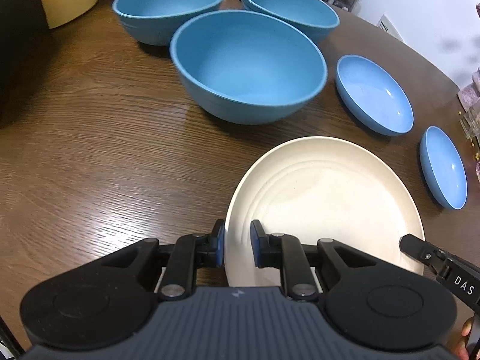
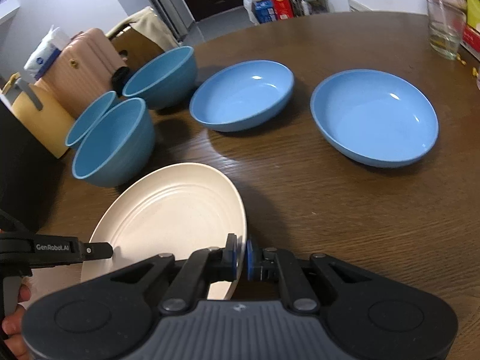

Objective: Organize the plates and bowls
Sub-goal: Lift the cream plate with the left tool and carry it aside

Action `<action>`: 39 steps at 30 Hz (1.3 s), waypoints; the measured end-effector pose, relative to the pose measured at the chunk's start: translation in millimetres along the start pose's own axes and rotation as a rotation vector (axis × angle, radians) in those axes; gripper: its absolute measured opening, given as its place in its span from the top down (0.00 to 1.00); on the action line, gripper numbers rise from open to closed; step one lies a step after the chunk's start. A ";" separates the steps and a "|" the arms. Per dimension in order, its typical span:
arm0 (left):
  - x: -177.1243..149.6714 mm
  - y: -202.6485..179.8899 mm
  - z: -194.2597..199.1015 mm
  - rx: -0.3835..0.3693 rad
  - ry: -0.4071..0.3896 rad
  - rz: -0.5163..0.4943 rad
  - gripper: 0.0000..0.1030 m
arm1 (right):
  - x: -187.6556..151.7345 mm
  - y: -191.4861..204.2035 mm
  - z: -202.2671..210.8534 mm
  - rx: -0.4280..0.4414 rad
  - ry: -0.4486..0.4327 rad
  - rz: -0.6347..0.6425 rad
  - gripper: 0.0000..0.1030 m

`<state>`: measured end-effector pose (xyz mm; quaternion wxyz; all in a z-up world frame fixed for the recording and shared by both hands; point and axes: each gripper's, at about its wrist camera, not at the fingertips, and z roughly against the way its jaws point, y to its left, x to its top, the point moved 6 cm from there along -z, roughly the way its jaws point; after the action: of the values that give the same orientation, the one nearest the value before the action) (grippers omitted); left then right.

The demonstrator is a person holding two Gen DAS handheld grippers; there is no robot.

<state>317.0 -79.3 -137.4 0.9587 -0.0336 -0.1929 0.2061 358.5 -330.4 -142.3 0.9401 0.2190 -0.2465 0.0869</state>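
Both grippers pinch round, ridged cream plate (image 1: 324,198); matte, perhaps plastic.

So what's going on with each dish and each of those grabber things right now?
Cream plate: gripped at two opposite rim edges, one by each gripper.
Left gripper: jaws shut on the plate's rim.
Right gripper: jaws shut on the plate's rim.
Three deep blue bowls: upright, empty, standing singly on the table.
Two shallow blue dishes: upright, empty, side by side, apart.
Drinking glass: upright, near the table edge.
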 end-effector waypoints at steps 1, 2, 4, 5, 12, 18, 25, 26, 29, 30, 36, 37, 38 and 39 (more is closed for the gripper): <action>-0.1 3.4 2.9 -0.002 -0.005 0.002 0.82 | 0.2 4.4 0.7 0.002 -0.006 0.004 0.94; -0.5 7.9 5.5 -0.003 -0.008 0.003 0.82 | 0.0 8.9 1.8 0.005 -0.011 0.007 0.94; -1.4 17.6 12.0 -0.006 -0.016 0.006 0.82 | -1.2 15.9 3.2 0.007 -0.013 0.012 0.94; -2.3 22.0 14.1 -0.006 -0.018 0.008 0.82 | -1.9 20.7 3.4 0.008 -0.013 0.015 0.94; 0.2 60.1 23.6 -0.006 -0.018 0.022 0.82 | -17.9 57.2 5.3 0.015 -0.018 0.025 0.94; 4.0 92.5 26.4 0.014 -0.014 0.015 0.82 | -27.1 87.9 -3.1 0.016 -0.021 0.019 0.94; 8.4 125.2 29.6 0.037 -0.019 0.005 0.82 | -33.1 126.8 -15.2 0.020 -0.046 0.016 0.94; 9.4 130.7 29.6 0.039 -0.020 0.004 0.82 | -34.4 130.4 -16.6 0.020 -0.047 0.015 0.94; 12.4 142.7 29.2 0.047 -0.023 -0.001 0.82 | -38.2 143.5 -23.3 0.020 -0.048 0.010 0.94; 13.1 147.4 28.9 0.049 -0.024 -0.002 0.82 | -39.3 147.0 -25.5 0.021 -0.048 0.008 0.94; 14.1 173.4 24.1 0.064 -0.016 -0.002 0.82 | -46.1 169.2 -41.1 0.027 -0.039 0.005 0.94; 14.4 176.8 23.2 0.065 -0.015 -0.002 0.82 | -47.2 171.9 -43.3 0.024 -0.038 0.009 0.94; 14.2 178.9 22.5 0.066 -0.013 -0.002 0.82 | -48.1 175.0 -46.0 0.020 -0.035 0.013 0.94; 14.1 181.3 21.5 0.066 -0.012 -0.003 0.82 | -49.5 177.3 -48.4 0.017 -0.033 0.016 0.94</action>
<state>251.3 91.6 -138.6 0.9585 -0.0002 -0.1918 0.2111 288.3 -153.6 -139.5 0.9333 0.2265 -0.2627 0.0931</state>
